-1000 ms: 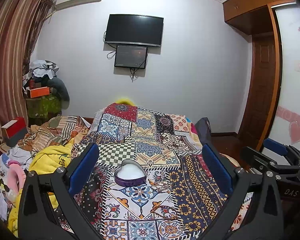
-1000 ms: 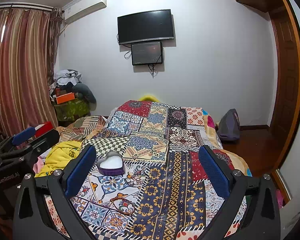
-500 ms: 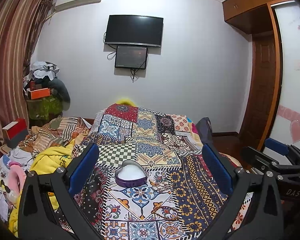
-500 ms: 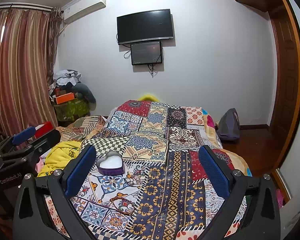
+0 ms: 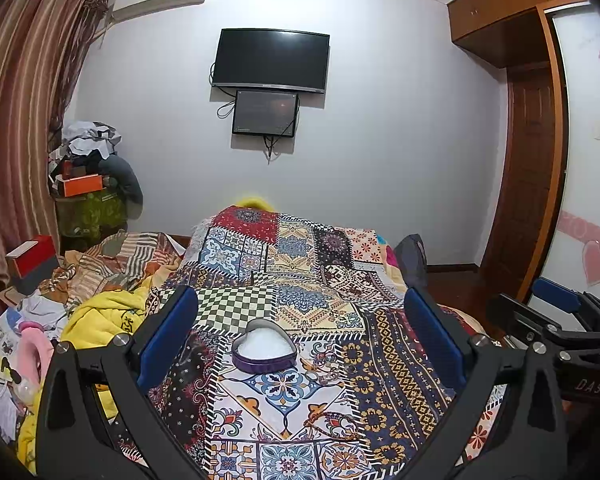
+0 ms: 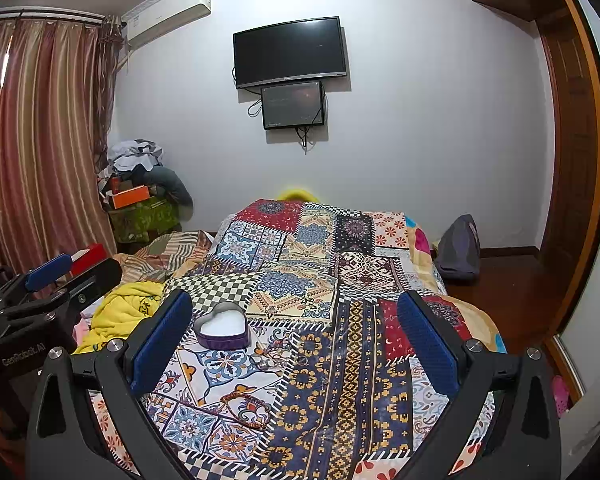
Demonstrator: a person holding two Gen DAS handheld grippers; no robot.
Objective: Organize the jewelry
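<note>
Small metal pieces of jewelry point(image 5: 332, 372) on the patchwork bedspread point(image 5: 384, 360), just beside the purple heart-shaped tin box point(image 5: 265, 351), are too small to identify. A braided red-brown cord bracelet point(image 6: 246, 404) blends into the pattern (its clasp unreadable). Both handheld grippers' bodies are cut off by the lower picture edges.

The right hand-held gripper point(image 5: 556, 320) carries "DAS" in the left wrist view; the left hand-held gripper point(image 6: 40, 284) carries "GenRobot.AI" in the right wrist view.
</note>
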